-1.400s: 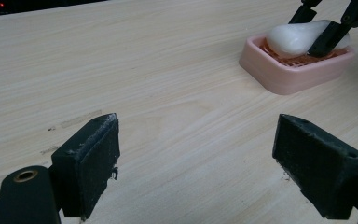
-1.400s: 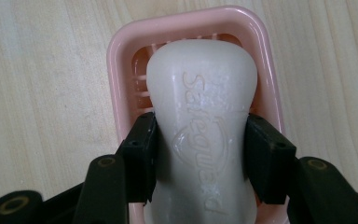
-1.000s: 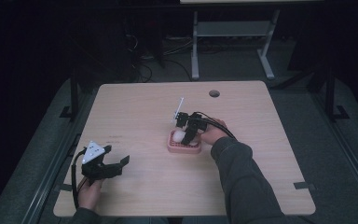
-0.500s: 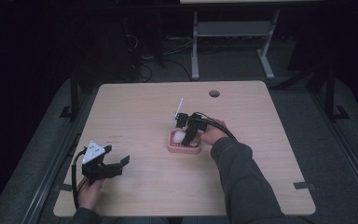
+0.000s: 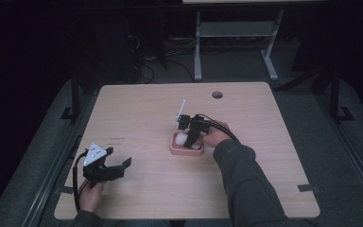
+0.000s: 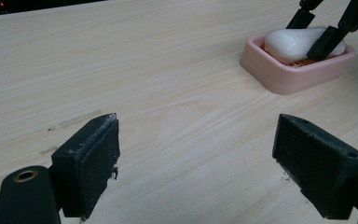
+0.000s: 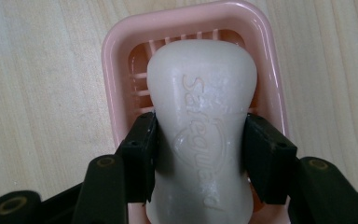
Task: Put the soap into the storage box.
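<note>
Right tool [image 7: 199,154] clamped on white soap bar [image 7: 200,107] lying in pink dish [image 5: 185,146], counter [image 5: 146,113] centre. Left tool [image 6: 209,163] at dish's 8 o'clock, jaws wide apart, holding nothing.

The pale wood-grain laminate table [image 6: 144,70] is looking smooth and matt, with a few dark scuff marks. The pink plastic slatted soap dish [image 7: 116,56] is showing a soft satin sheen. The white waisted bar of soap [image 7: 200,107] is looking waxy and faintly glossy, with embossed lettering. The left gripper's [image 6: 196,163] black jaw pads are appearing matt, rubbery and slightly frayed at the edges.
</note>
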`<state>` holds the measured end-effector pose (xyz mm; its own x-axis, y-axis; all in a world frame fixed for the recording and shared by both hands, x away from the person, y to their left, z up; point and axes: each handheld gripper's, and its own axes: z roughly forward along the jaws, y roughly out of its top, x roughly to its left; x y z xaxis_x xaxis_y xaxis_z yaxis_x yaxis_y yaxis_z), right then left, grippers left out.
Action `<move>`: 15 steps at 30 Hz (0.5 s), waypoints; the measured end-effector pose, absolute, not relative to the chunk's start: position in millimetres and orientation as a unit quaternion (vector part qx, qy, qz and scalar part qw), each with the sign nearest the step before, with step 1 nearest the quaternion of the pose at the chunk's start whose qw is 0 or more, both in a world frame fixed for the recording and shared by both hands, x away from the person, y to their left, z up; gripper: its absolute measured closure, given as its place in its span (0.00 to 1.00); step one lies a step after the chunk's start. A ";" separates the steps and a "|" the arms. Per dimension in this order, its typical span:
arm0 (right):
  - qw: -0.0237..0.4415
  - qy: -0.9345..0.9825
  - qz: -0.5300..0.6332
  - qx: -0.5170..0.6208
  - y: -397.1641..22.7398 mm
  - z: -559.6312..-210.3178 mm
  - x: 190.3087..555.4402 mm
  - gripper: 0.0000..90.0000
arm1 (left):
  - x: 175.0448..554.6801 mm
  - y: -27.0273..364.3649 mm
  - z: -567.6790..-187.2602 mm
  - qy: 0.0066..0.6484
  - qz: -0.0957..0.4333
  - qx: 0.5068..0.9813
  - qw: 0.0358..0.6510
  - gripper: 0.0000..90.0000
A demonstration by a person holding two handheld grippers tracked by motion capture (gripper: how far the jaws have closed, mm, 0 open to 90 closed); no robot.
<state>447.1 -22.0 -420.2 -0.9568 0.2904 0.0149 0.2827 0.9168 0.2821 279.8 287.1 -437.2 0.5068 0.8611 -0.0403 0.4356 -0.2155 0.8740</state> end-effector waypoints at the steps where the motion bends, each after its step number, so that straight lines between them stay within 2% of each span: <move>1: 0.014 0.979 0.142 0.147 -22.0 -420.2 447.0 0.53 | 279.9 287.1 -437.2 0.437 0.237 0.743 0.449 0.16; 15: 0.013 0.975 0.161 0.154 -27.0 -410.6 443.7 0.46 | 279.9 286.3 -437.1 0.434 0.237 0.745 0.447 0.16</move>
